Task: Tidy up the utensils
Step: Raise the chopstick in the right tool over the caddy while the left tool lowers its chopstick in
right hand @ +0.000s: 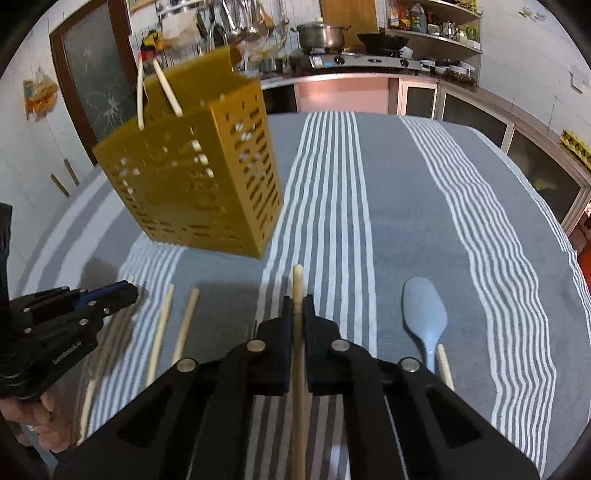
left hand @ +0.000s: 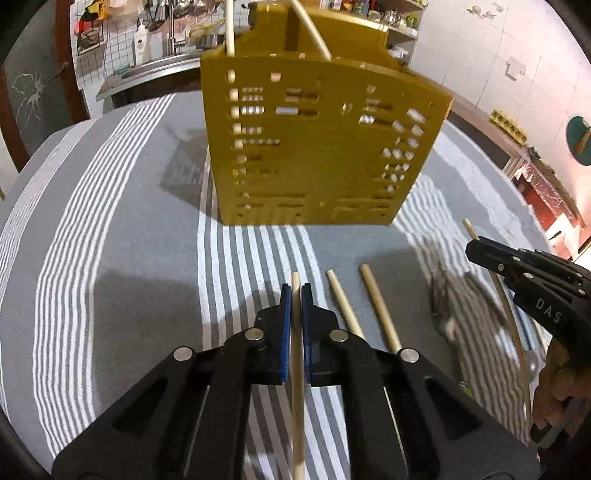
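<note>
A yellow perforated utensil holder (left hand: 317,147) stands on the striped cloth, with two pale chopsticks (left hand: 229,26) standing in it; it also shows in the right wrist view (right hand: 195,184). My left gripper (left hand: 295,291) is shut on a wooden chopstick (left hand: 297,387) above the cloth. My right gripper (right hand: 296,302) is shut on another chopstick (right hand: 298,369); it appears in the left wrist view (left hand: 476,247) at the right. Two loose chopsticks (left hand: 380,306) lie on the cloth between the grippers. A pale blue spoon (right hand: 424,314) lies to the right.
The grey cloth with white stripes (right hand: 406,206) covers the round table. Another chopstick (right hand: 445,365) lies beside the spoon's handle. A kitchen counter with pots and a stove (right hand: 362,59) stands behind the table. A sink counter (left hand: 147,70) lies beyond the holder.
</note>
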`<state>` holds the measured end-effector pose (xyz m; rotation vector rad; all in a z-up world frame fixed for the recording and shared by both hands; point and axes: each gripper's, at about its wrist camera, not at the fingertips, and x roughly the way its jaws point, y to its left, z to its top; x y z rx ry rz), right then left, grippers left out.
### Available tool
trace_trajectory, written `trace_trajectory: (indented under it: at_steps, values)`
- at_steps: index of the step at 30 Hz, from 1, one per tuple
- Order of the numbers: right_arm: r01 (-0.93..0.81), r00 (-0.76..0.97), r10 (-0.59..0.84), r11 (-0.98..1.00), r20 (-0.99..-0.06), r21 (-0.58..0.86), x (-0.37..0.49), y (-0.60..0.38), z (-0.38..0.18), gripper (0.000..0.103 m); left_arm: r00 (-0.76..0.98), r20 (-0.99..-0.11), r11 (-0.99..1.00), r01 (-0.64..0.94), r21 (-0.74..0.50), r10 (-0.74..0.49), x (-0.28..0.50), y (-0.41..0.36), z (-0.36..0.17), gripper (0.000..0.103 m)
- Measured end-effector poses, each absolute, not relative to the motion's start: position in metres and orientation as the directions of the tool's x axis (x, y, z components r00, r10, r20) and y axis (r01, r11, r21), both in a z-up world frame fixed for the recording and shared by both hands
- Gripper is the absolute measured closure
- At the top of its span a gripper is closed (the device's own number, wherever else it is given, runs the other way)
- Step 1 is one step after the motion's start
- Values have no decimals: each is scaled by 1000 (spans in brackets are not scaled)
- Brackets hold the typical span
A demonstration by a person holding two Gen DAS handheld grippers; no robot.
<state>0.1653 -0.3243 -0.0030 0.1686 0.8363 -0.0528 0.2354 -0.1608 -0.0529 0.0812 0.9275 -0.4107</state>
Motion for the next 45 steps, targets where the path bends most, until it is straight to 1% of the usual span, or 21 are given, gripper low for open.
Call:
trace_trajectory:
  at_steps: [5, 11, 16, 29, 36, 40, 45]
  values:
    - [107, 723, 44, 979, -689, 175, 156, -333, 22, 97, 569, -753, 918, 380, -117, -331, 225, -155, -28, 99]
    - [82, 779, 53, 979, -625, 186, 139, -332, 50, 97, 631, -689, 913, 391, -114, -356, 209, -149, 10, 99]
    - [58, 819, 70, 978, -570, 203, 123, -330, 70, 97, 661, -652, 910, 399, -112, -370, 199, -143, 31, 99]
    - [38, 859, 75, 977, -507, 209, 98, -328, 93, 97, 695, -594, 899, 422, -119, -405, 177, -140, 60, 99]
    - [35, 869, 69, 979, -491, 200, 91, -328, 98, 97, 705, -583, 899, 425, -110, -405, 170, -141, 67, 99]
    - [33, 877, 65, 980, -476, 196, 87, -327, 103, 97, 719, -561, 897, 429, -106, -410, 163, -140, 73, 99]
    - [16, 906, 63, 983, -418, 183, 82, -326, 119, 97, 732, -539, 895, 436, -100, -417, 159, -139, 84, 99]
